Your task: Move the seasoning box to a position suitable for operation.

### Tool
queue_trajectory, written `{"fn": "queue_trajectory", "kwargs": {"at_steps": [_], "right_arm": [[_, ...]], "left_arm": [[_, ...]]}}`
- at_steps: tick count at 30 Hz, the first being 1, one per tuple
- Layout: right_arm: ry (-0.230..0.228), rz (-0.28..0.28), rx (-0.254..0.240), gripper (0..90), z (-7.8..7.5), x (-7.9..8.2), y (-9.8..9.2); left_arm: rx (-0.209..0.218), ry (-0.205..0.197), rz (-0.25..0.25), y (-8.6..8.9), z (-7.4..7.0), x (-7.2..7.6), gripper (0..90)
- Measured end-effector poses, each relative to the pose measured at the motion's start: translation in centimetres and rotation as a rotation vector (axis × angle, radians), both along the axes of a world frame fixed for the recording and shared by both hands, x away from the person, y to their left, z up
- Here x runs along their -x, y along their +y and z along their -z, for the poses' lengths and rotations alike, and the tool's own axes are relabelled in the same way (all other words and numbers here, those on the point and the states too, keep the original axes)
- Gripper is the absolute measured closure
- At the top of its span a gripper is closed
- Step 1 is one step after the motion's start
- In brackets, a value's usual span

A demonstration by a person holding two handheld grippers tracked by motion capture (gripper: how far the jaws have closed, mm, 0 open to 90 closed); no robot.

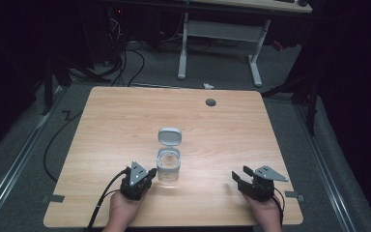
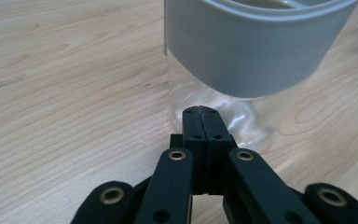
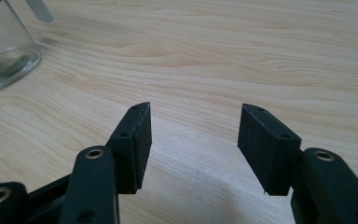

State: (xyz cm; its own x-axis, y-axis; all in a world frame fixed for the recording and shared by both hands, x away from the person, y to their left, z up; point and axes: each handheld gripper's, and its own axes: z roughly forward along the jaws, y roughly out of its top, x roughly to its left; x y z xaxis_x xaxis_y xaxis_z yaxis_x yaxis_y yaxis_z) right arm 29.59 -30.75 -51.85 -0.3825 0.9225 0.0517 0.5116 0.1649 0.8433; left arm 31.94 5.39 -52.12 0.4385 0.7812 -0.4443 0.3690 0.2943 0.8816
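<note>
A clear square jar (image 1: 168, 166) with a grey collar stands near the middle front of the wooden table (image 1: 125, 116), its grey flip lid (image 1: 169, 136) open and leaning back. My left gripper (image 1: 150, 175) is shut, its tips just left of the jar's base. In the left gripper view the closed jaws almost touch the jar's glass foot (image 2: 242, 126) below the grey collar (image 2: 251, 51). My right gripper (image 1: 239, 175) rests open near the front right, nothing between its fingers; in its own view the gripper (image 3: 193, 135) points across bare wood, the jar (image 3: 4, 51) far left.
A round grey cable port (image 1: 210, 102) sits near the table's far edge. Beyond the table stand a white desk frame (image 1: 220, 43) and cables on the grey floor (image 1: 140, 63). A black cable (image 1: 101, 203) trails from my left gripper over the front edge.
</note>
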Motion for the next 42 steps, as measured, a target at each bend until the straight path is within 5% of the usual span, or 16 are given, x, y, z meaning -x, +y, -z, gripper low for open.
{"fn": "queue_trajectory", "kwargs": {"at_steps": [12,20,25,34,37,42], "right_arm": [[0.005,-0.011,0.007,45.2,0.1,0.0,0.3],[-0.005,-0.051,0.027,46.3,-0.1,-0.8,1.3],[-0.007,-0.1,0.025,52.9,-0.5,-1.6,3.5],[0.015,-0.142,0.0,59.5,-2.2,-3.9,7.0],[0.037,-0.137,-0.033,65.8,-2.9,-5.1,8.2],[0.01,-0.147,-0.026,77.8,-3.9,-6.5,10.0]], "left_arm": [[0.013,0.002,0.019,-0.1,0.1,0.6,89.5],[0.035,0.028,0.079,-0.1,0.1,2.0,77.8],[0.044,0.019,0.118,-0.8,0.5,3.1,77.4],[0.043,0.023,0.163,-1.6,0.5,2.2,78.5],[0.026,0.014,0.174,-1.9,0.6,2.4,80.2],[0.023,0.021,0.183,-2.3,1.0,2.3,83.7]]}}
